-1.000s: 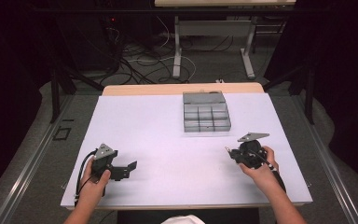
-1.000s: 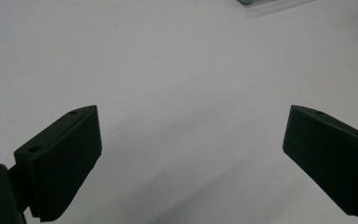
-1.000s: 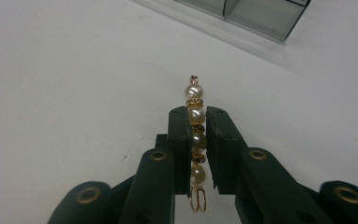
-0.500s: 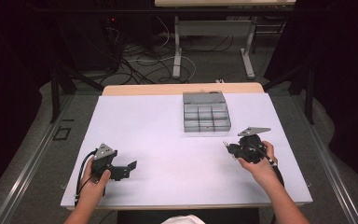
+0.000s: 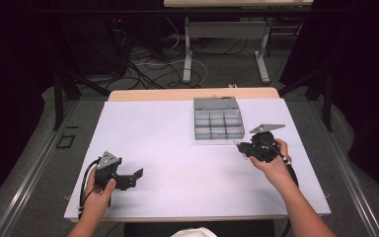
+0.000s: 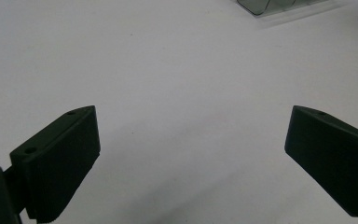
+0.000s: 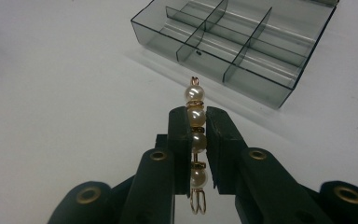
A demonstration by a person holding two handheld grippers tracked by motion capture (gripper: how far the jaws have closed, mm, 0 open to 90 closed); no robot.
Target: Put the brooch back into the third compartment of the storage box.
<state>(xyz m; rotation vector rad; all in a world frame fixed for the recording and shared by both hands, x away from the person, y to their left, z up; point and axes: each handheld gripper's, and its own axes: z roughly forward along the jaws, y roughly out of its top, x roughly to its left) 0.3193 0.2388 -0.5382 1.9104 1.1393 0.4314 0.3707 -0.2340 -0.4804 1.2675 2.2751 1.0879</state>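
A pearl and gold hair clip [image 7: 195,122] stands upright between the jaws of my right gripper [image 7: 196,122], which is shut on it. A grey clear divided box [image 7: 242,42] lies just ahead of it, its compartments bare. In the high view the right gripper [image 5: 241,146] hovers just below and right of the divided box [image 5: 217,118]. My left gripper [image 5: 137,175] rests at the table's near left, jaws wide open over bare white surface. The left gripper [image 6: 191,154] holds nothing, and a corner of the box [image 6: 279,5] shows far off.
The white table [image 5: 177,148] has a wooden strip along its far edge. Beyond it are table legs and tangled cables [image 5: 153,64] on the floor. Dark space lies on both sides.
The right gripper has moved up and slightly left toward the divided box with the clip. The left gripper has stayed in place.
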